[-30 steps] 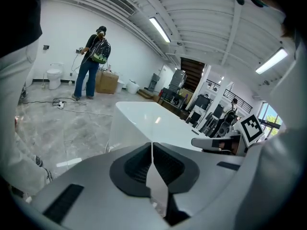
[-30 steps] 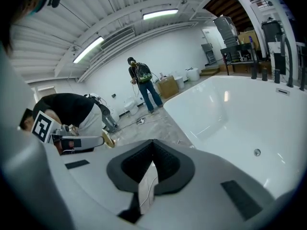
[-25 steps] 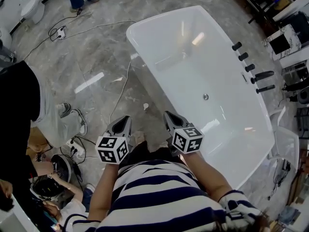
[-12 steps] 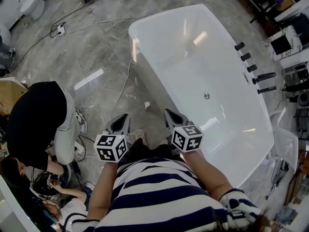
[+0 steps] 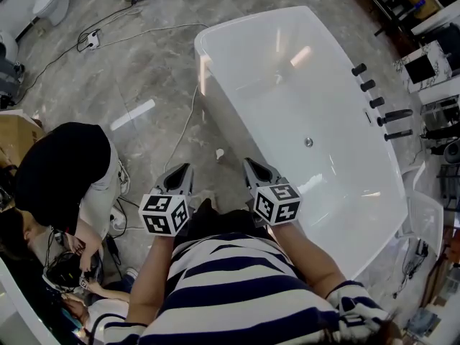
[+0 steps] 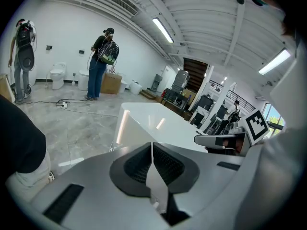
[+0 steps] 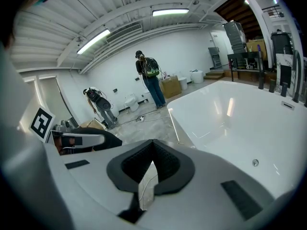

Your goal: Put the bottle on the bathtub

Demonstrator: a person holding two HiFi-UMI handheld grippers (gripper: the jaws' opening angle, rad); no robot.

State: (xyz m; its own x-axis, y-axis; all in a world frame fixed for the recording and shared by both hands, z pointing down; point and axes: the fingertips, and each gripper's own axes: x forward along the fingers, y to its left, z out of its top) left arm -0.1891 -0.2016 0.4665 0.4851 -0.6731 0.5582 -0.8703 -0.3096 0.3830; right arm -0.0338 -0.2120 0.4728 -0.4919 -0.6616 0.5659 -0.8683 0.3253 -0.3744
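Observation:
The white bathtub (image 5: 273, 85) lies empty in front of me and to the right, its drain (image 5: 308, 141) showing; it also shows in the left gripper view (image 6: 148, 121) and the right gripper view (image 7: 230, 123). I cannot make out a bottle in any view. My left gripper (image 5: 183, 169) hangs over the marble floor just left of the tub, jaws closed together with nothing between them (image 6: 152, 145). My right gripper (image 5: 251, 165) is level with it at the tub's near rim, also shut and empty (image 7: 153, 143).
A row of black tap fittings (image 5: 374, 101) stands on the tub's far right rim. A person in black (image 5: 61, 171) crouches at the left among cables (image 5: 183, 128). A power strip (image 5: 92, 40) lies on the floor. Another person with a backpack (image 6: 100, 63) stands far off.
The person in black has moved into view at the left and crouched lower. Both grippers stay almost where they were, still shut.

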